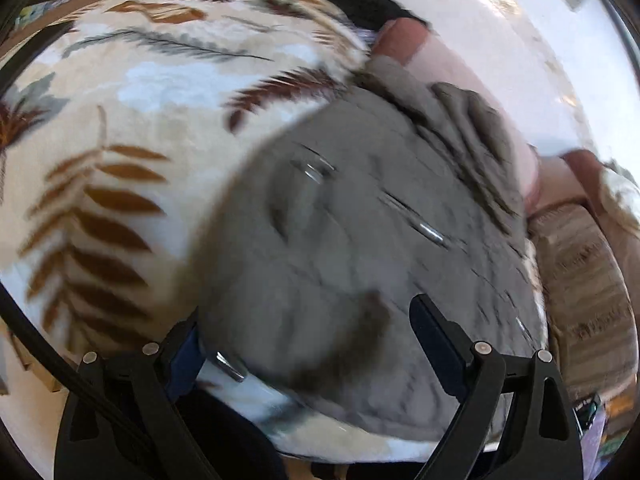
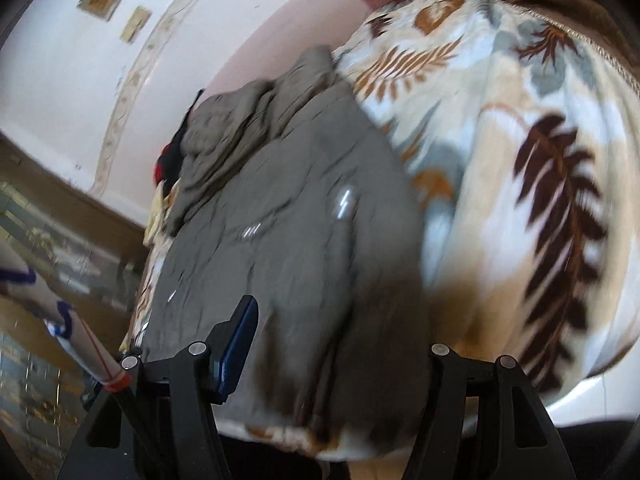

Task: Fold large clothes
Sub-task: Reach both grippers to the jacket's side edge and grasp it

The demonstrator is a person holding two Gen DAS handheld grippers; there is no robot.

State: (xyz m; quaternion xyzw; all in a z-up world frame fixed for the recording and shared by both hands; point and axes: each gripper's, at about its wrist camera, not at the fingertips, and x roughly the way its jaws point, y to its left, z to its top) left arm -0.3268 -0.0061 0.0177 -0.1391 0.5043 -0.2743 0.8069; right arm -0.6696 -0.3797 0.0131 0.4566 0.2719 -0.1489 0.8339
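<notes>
A grey-brown padded jacket (image 1: 360, 220) with shiny zip pulls lies spread on a leaf-patterned blanket (image 1: 120, 100). Its far end is bunched up. My left gripper (image 1: 312, 344) hovers over the jacket's near edge, jaws wide open, with the cloth lying below them. In the right wrist view the same jacket (image 2: 288, 220) runs away from me. A dark, blurred fold of it fills the gap of my right gripper (image 2: 328, 340) from the blue-padded left finger (image 2: 236, 344) across. That fold hides the right fingertip.
The blanket (image 2: 500, 160) covers a bed and stretches wide beside the jacket. Dark and red clothes (image 2: 170, 164) lie past the jacket's far end by a white wall. A brown woven cover (image 1: 580, 280) sits at the bed's edge. The floor (image 2: 40, 360) drops off on the left.
</notes>
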